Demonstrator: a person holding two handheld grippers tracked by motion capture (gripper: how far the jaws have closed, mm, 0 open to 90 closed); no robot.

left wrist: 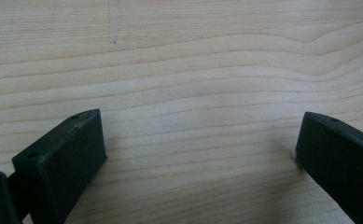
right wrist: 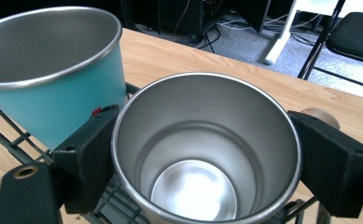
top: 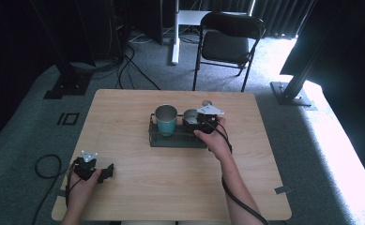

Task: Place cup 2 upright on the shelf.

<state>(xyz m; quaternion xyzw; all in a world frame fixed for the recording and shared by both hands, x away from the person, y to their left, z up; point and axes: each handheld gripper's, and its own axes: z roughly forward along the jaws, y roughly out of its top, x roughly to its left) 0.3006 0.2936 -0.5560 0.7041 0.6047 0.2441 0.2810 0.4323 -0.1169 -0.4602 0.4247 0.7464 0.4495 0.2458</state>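
Note:
A dark wire rack (top: 178, 139) lies at the middle of the wooden table (top: 138, 108). A teal cup (top: 166, 119) with a steel inside stands upright in the rack's left part, seen at the upper left as the teal cup (right wrist: 53, 84) in the right gripper view. Just right of it is a bare steel cup (top: 190, 116), upright and empty. My right gripper (top: 200, 123) is shut on this steel cup (right wrist: 202, 154), with one black pad against each side of its wall, low over the rack (right wrist: 11, 140). My left gripper (top: 106, 172) rests at the table's front left, open, with only bare wood between its pads (left wrist: 72, 154).
A small round wooden-looking object (top: 207, 102) lies on the table just behind the rack, also showing past my right jaw as a tan knob (right wrist: 321, 115). A black folding chair (top: 229, 40) and floor cables stand beyond the far edge.

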